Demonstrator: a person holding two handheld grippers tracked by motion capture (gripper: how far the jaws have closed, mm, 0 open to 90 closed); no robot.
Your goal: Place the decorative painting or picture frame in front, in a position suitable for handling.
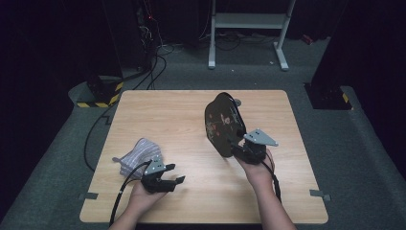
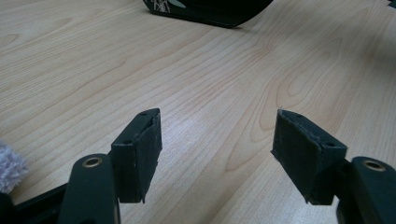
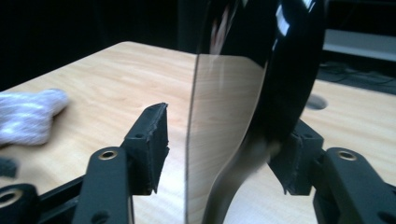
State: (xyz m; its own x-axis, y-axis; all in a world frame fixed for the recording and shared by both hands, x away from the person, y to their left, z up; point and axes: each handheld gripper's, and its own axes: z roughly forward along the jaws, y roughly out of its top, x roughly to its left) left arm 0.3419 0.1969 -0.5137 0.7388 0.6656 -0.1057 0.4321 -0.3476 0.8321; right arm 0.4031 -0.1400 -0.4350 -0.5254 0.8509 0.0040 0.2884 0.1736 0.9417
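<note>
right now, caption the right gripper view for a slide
Black glossy plate stands on edge between the right gripper's fingers above the wooden table.

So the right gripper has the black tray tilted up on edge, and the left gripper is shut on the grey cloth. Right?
Not quite. The left gripper is open over bare table, as the left gripper view shows; the grey cloth lies beside it. The right gripper does have the black tray up on edge.

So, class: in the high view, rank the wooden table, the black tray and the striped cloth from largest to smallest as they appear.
1. Wooden table, by far the largest.
2. Black tray, standing tilted on edge, so it shows foreshortened.
3. Striped cloth, crumpled, somewhat smaller than the tray.
</note>
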